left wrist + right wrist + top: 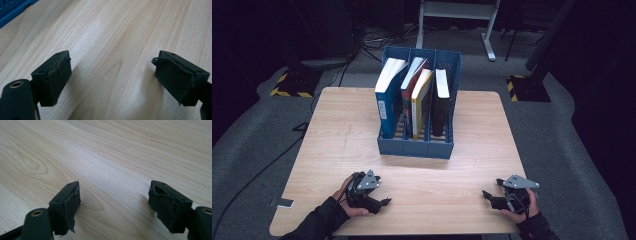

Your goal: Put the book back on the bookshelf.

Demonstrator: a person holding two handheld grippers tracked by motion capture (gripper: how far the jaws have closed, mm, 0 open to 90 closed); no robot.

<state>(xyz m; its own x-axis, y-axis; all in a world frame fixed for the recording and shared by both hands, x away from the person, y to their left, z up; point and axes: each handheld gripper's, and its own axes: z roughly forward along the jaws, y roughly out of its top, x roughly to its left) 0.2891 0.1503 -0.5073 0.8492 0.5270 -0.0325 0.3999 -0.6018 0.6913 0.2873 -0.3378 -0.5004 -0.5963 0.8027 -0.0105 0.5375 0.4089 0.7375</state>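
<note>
A blue file rack (417, 146) stands at the middle of the wooden table (337, 135) with several upright books in it: a blue one (385, 95), a red one (410, 85), a yellow one (421, 100) and a black one (440, 100). My left gripper (384, 202) rests low near the front left edge, held by a hand in a dark sleeve. Its jaws stand wide apart over bare wood (112, 65), open and empty. My right gripper (486, 194) sits near the front right edge, pointing left. Nothing lies between its pads (72, 205), and it is open (113, 195).
A corner of the blue rack (12, 10) shows at the top left of the left gripper view. The table stands on grey carpet with cables (257, 175) on the left. Yellow-black taped bases (292, 82) and a white stand (489, 30) lie behind the table.
</note>
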